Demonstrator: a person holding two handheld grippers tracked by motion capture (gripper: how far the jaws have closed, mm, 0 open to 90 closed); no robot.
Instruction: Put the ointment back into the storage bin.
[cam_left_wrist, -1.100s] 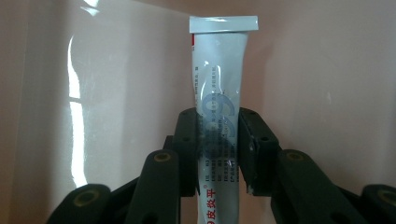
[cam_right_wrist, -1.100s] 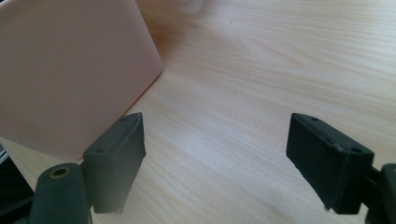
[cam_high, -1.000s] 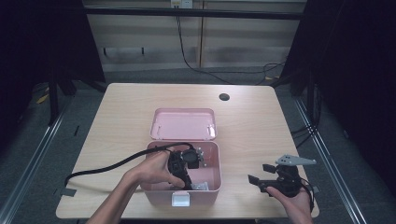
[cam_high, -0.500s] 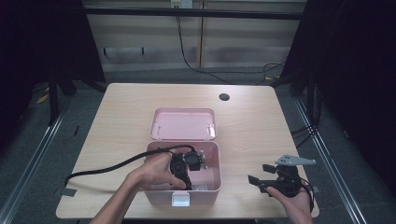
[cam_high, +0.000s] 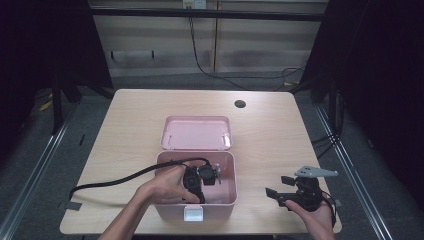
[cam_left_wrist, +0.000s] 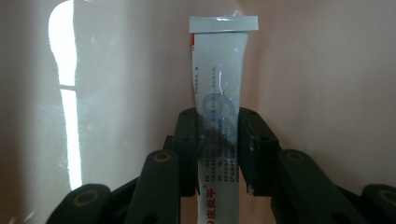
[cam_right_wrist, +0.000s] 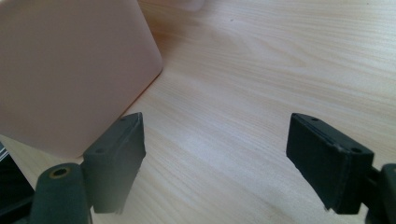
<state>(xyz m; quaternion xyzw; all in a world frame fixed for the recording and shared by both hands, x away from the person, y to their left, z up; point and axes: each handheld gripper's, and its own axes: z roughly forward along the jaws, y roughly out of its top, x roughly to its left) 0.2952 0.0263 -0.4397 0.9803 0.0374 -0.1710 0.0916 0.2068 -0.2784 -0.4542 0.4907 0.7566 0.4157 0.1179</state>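
A pink box (cam_high: 224, 161) stands open near the table's front edge, its lid (cam_high: 196, 133) folded back behind it. My left gripper (cam_high: 200, 177) reaches down into the box. In the left gripper view its jaws are shut on a pale grey tube (cam_left_wrist: 218, 88) with blue and red print, which points away from me toward the box's pink inner wall (cam_left_wrist: 327, 70). My right gripper (cam_high: 280, 187) rests low over the table to the right of the box, jaws wide open (cam_right_wrist: 215, 158) with bare wood between them. The box's outer corner (cam_right_wrist: 70, 70) is at the upper left of the right gripper view.
The wooden table (cam_high: 130, 125) has a round cable hole (cam_high: 240, 104) at the back right. A black cable (cam_high: 115, 179) trails left from my left gripper across the tabletop. Metal rails run along the floor on both sides of the table.
My left hand has shifted slightly right and deeper over the box. The right gripper has stayed put.
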